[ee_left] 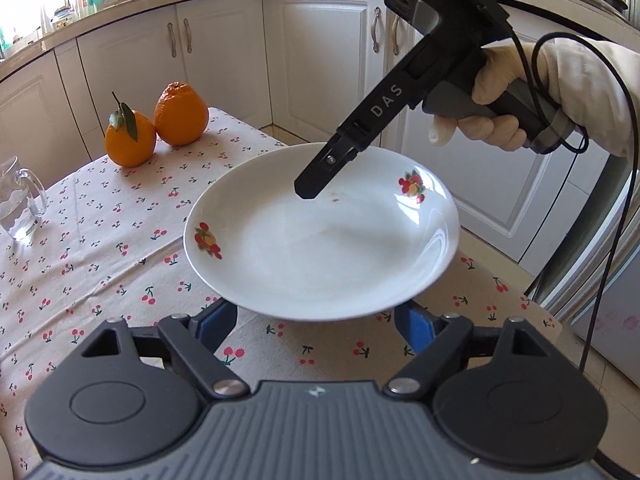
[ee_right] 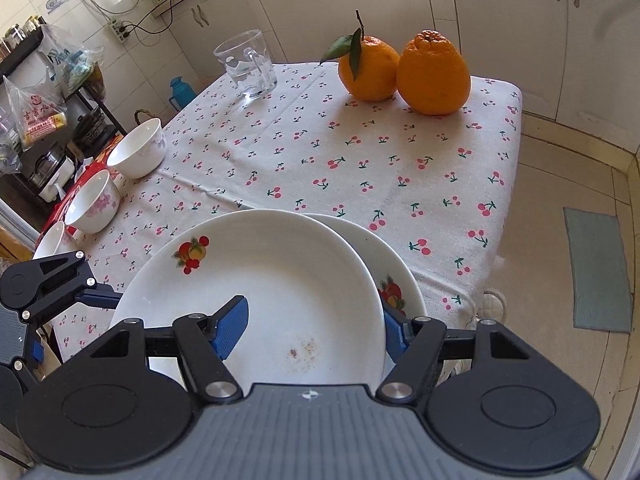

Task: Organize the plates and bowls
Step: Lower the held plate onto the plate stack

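The right gripper (ee_right: 312, 330) pinches the rim of the upper plate (ee_right: 256, 280), carried over the lower plate (ee_right: 400, 276) at the surface's (ee_right: 360, 160) near edge. The left gripper (ee_left: 316, 326), jaws part open, holds nothing. Centre first, then lower flat to stack.

Looking along your left gripper (ee_left: 316, 316), you see its blue-padded jaws set apart on either side of the near rim of a white plate (ee_left: 320, 248) printed with fruit motifs, the pad tips hidden under the rim so contact cannot be judged. Your right gripper (ee_left: 306, 192), held in your gloved hand (ee_left: 516, 92), slants down from the upper right with its dark tip over the plate's far inner slope. On the cherry-print tablecloth (ee_left: 100, 264) covering the table, two oranges (ee_left: 156, 126) touch at the far edge, and a clear glass mug (ee_left: 18, 200) stands at the left.
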The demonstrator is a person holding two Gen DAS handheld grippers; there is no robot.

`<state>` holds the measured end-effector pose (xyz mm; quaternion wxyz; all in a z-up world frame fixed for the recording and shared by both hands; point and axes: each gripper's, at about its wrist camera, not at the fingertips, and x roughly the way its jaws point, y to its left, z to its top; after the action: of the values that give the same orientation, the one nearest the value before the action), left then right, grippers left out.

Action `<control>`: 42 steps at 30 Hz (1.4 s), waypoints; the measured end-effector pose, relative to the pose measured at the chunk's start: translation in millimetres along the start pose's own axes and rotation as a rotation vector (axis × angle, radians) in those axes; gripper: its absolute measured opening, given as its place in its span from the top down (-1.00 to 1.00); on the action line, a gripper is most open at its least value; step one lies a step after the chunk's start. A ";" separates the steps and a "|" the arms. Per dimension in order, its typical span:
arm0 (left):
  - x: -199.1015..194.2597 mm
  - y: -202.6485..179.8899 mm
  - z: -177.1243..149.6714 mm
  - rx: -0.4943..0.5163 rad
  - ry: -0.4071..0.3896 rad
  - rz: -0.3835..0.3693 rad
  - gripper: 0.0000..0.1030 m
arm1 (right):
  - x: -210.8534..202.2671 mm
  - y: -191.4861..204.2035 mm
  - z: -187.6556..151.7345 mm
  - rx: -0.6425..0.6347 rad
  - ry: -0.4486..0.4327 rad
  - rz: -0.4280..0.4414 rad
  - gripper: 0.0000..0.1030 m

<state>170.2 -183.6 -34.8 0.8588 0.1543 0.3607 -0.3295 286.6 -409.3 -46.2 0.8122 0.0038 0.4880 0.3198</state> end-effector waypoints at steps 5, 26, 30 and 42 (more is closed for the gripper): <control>5.6 4.0 0.9 -0.004 0.003 -0.013 -0.66 | -3.3 -2.3 -3.0 0.012 -0.006 -0.015 -0.43; 12.7 6.8 -1.2 0.006 0.000 -0.015 -0.70 | -24.1 -1.4 -15.9 0.024 -0.023 -0.073 -0.46; 12.7 6.9 -1.9 0.002 0.004 -0.017 -0.70 | -26.4 0.1 -17.6 0.024 -0.022 -0.084 -0.46; 5.6 1.6 -5.1 0.012 -0.002 -0.017 -0.72 | -25.3 5.9 -20.0 0.012 -0.012 -0.117 -0.49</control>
<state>171.5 -182.4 -42.3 0.8554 0.1563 0.3591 -0.3390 259.6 -423.9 -34.9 0.8323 -0.0182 0.4845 0.2687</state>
